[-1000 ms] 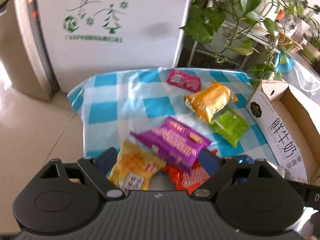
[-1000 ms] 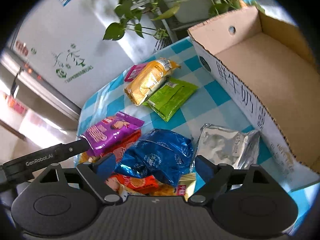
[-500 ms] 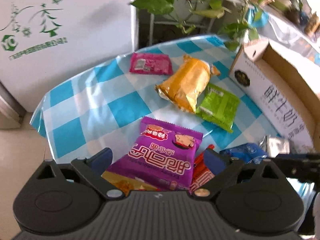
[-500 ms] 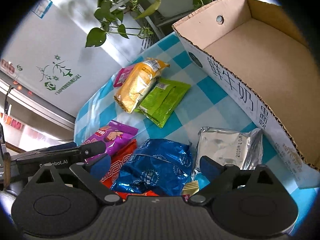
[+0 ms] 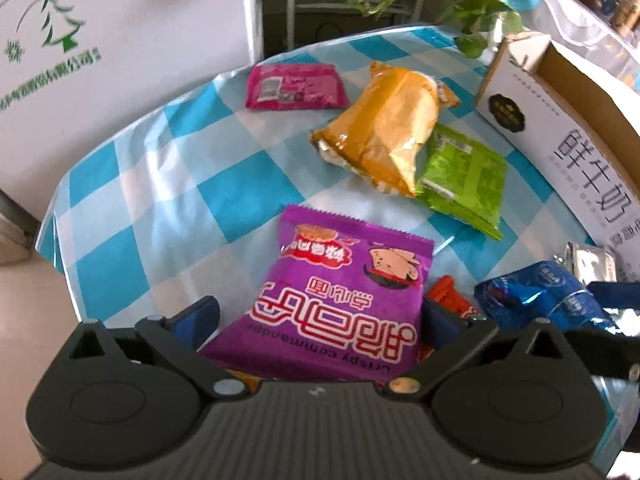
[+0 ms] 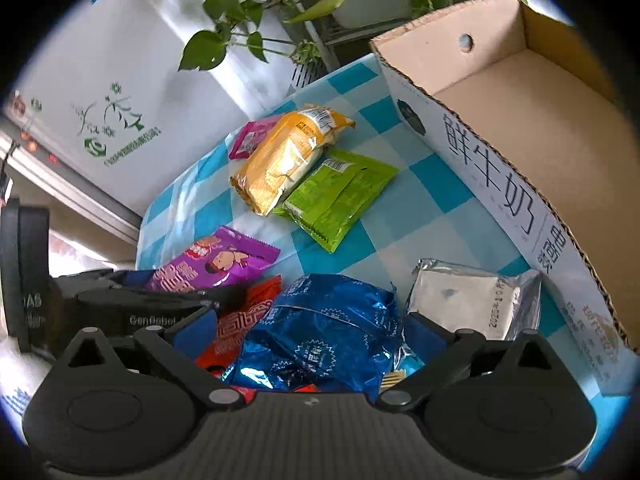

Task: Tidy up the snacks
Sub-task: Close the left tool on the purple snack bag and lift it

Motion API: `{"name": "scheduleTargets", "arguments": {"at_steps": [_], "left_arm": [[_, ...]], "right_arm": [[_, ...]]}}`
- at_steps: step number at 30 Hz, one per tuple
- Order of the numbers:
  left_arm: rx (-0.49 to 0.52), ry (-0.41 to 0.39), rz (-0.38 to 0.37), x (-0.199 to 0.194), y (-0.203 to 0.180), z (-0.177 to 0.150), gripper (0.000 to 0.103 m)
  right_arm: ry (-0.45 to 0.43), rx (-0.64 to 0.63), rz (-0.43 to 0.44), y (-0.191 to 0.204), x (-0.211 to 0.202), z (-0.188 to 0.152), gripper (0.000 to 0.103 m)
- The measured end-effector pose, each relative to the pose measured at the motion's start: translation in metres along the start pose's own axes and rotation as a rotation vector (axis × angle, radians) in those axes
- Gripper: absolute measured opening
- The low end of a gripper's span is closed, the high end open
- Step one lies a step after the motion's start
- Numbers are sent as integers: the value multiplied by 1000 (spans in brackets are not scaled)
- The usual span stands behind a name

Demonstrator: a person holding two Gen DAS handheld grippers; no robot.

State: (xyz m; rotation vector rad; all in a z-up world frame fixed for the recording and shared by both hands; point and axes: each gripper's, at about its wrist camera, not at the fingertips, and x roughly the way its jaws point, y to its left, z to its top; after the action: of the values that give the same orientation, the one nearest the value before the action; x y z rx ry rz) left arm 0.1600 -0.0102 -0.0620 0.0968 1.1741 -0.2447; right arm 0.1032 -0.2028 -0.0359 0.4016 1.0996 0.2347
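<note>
Snack packs lie on a blue-and-white checked tablecloth (image 5: 168,184). My left gripper (image 5: 316,320) is open, its fingers on either side of a purple snack pack (image 5: 344,300); that pack also shows in the right wrist view (image 6: 212,264). My right gripper (image 6: 312,332) is open around a blue foil bag (image 6: 324,340), seen in the left wrist view too (image 5: 536,292). A red pack (image 6: 244,316) lies under both. A silver pack (image 6: 464,300) lies to the right. An orange pack (image 5: 384,132), a green pack (image 5: 460,176) and a pink pack (image 5: 296,86) lie farther back.
An open cardboard box (image 6: 520,120) with white printed sides stands on the right, its inside bare; it also shows in the left wrist view (image 5: 560,120). A white cabinet (image 5: 120,20) stands behind the table. Potted vines (image 6: 256,20) hang at the back. The tablecloth edge drops off at left.
My left gripper has moved forward and right over the purple pack, which now lies between its fingers. My right gripper has closed in on the blue bag.
</note>
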Motion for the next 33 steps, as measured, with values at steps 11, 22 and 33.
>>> {"name": "scheduleTargets", "arguments": {"at_steps": [11, 22, 33], "left_arm": [[-9, -13, 27, 4, 0, 1, 103], [48, -91, 67, -10, -15, -4, 78], [-1, -148, 105, -28, -19, -13, 67]], "right_arm": [[-12, -57, -50, 8, 0, -3, 97], [-31, -68, -68, 6, -5, -4, 83], [-63, -102, -65, 10, -11, -3, 75]]}}
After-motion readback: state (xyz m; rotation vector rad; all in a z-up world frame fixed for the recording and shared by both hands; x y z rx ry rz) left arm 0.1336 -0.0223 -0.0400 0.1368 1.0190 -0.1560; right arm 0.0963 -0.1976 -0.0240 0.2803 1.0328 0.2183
